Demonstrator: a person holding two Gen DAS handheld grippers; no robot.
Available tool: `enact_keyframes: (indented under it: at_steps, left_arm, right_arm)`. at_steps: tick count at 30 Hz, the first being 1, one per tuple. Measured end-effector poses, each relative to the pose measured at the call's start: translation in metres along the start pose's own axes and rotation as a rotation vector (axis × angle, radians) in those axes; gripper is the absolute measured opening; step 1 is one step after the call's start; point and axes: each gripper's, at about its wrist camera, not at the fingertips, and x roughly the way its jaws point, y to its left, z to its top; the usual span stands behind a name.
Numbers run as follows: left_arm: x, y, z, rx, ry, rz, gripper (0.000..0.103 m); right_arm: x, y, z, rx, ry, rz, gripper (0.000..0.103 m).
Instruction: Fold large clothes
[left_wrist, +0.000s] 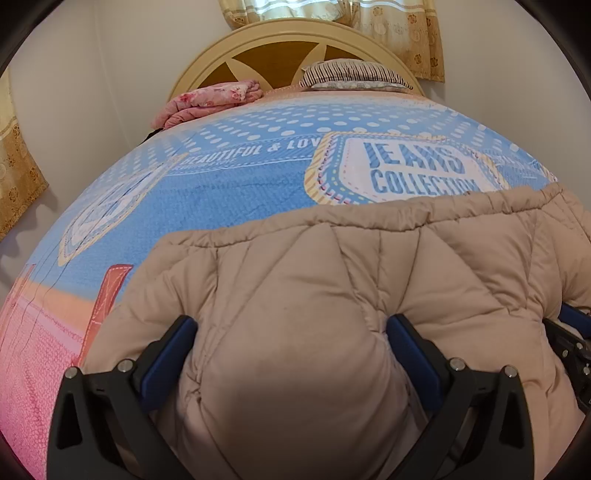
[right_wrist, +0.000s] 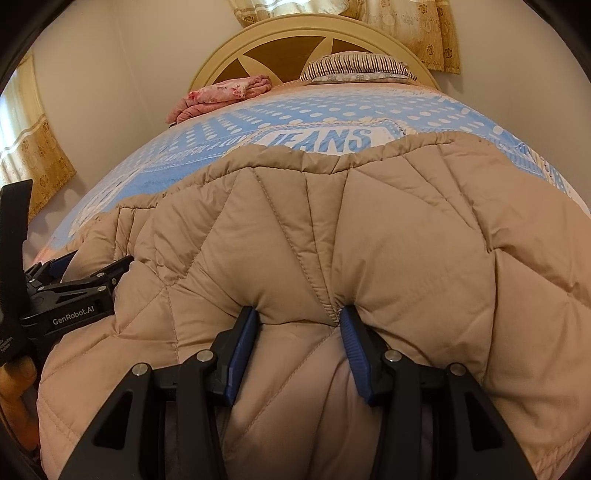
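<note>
Puffer jacket spread across bed | left gripper, right gripper both clamp near edge, side by side | far hem straight ahead.

My left gripper and right gripper are both matte black frames with triangular cut-outs, silver round screws at the joints, and ribbed blue pads lining the fingers. White "GenRobot.AI" lettering marks the left unit's side (seen from the right wrist), with bare skin below it.
</note>
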Motion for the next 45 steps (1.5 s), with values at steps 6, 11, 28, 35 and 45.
enact_keyframes:
  at_steps: [6, 11, 28, 35, 45]
  left_arm:
    - [0.001, -0.001, -0.001, 0.001, 0.002, 0.001, 0.103]
    - [0.001, -0.001, -0.001, 0.0, 0.003, -0.001, 0.103]
    - [0.003, 0.001, -0.001, -0.005, 0.007, -0.007, 0.103]
    - [0.003, 0.002, -0.001, -0.005, 0.007, -0.006, 0.103]
    - [0.004, 0.002, -0.001, -0.003, 0.007, -0.005, 0.103]
  right_arm:
    - [0.001, 0.001, 0.0, -0.007, 0.001, -0.013, 0.048]
    - [0.0, 0.007, 0.003, -0.031, 0.017, -0.037, 0.049]
    - [-0.02, 0.056, -0.018, -0.122, -0.034, -0.017, 0.057]
    - [-0.014, 0.055, -0.023, -0.127, -0.021, -0.03, 0.057]
    - [-0.024, 0.06, -0.012, -0.137, 0.044, -0.036, 0.058]
